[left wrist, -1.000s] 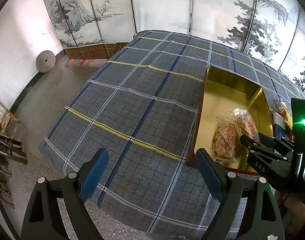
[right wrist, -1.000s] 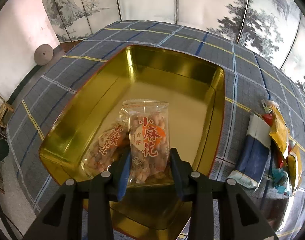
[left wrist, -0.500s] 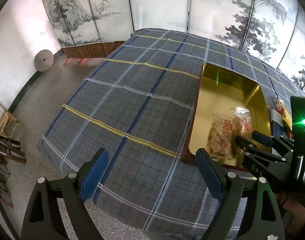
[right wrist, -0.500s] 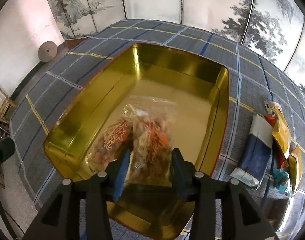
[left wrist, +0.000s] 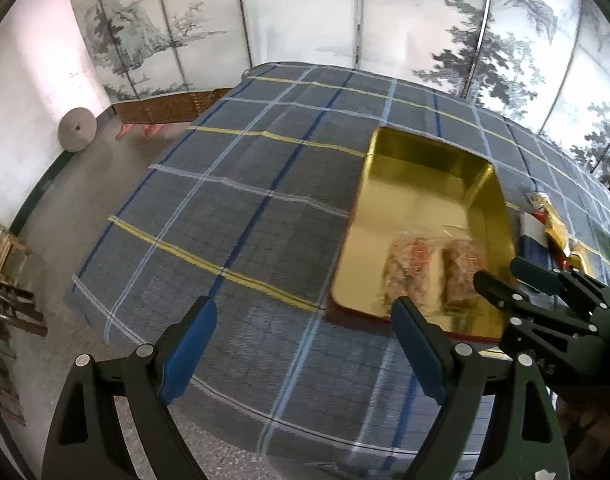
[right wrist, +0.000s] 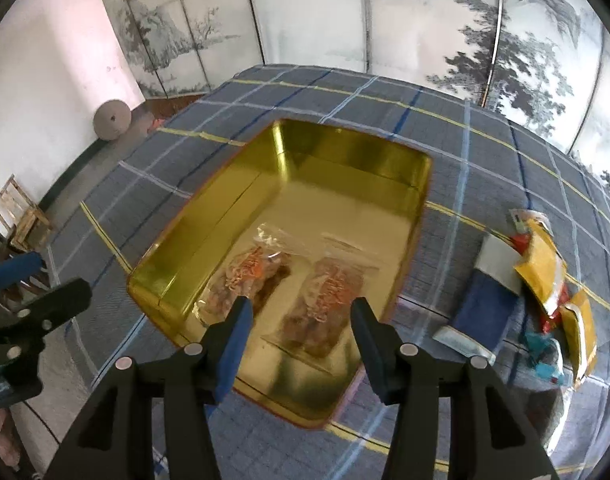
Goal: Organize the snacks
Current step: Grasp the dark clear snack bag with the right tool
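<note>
Left gripper (left wrist: pixel 303 344): jaws spread wide, nothing between them, over checked tablecloth (left wrist: pixel 233 216). Gold tin (right wrist: pixel 209 236) ahead and right of it. Right gripper (right wrist: pixel 299 334): jaws opening, nothing pinched, above near end of tin. Two clear snack bags (right wrist: pixel 247 276) (right wrist: pixel 325 300) flat on tin floor, side by side, just beyond fingertips. More snack packets (right wrist: pixel 539 272) heaped on cloth, right of tin.

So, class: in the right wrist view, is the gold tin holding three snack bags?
No, only two clear snack bags lie side by side in the gold tin.
</note>
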Demonstrator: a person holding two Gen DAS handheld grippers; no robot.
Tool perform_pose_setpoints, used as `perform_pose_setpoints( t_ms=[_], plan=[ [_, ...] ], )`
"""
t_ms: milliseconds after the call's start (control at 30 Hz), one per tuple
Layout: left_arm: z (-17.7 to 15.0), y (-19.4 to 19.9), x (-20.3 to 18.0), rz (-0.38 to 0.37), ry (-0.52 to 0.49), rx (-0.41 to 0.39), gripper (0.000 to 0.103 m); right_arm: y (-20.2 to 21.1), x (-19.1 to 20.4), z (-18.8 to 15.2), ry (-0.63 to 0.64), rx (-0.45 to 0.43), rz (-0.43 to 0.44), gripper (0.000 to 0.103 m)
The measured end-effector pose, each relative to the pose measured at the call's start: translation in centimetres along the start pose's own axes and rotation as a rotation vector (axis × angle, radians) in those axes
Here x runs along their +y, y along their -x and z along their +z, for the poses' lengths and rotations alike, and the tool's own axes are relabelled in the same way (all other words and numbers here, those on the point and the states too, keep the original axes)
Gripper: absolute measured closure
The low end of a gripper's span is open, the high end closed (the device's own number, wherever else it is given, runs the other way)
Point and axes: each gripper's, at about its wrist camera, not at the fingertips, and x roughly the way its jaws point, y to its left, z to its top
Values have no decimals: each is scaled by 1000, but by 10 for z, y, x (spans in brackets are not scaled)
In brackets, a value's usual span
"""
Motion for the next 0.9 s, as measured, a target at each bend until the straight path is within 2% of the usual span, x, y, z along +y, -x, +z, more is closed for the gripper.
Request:
perform_pose_setpoints(
  t_ms=[167,400,600,900],
  plan=[
    [0,3,-26,-40,-40,-3,16,23,-28,-9,-22,-26,-24,51],
    [-4,4,-66,-96,-108,5,16,56,-99,-38,-105,-44,-116,51],
    [-8,5,-103,-148,-162,14,16,64,-152,-70,-170,7,-215,51],
    [-24,4,-150,-181,-246,38,16,48,-185,-100,-248,55,-205,51]
  ],
)
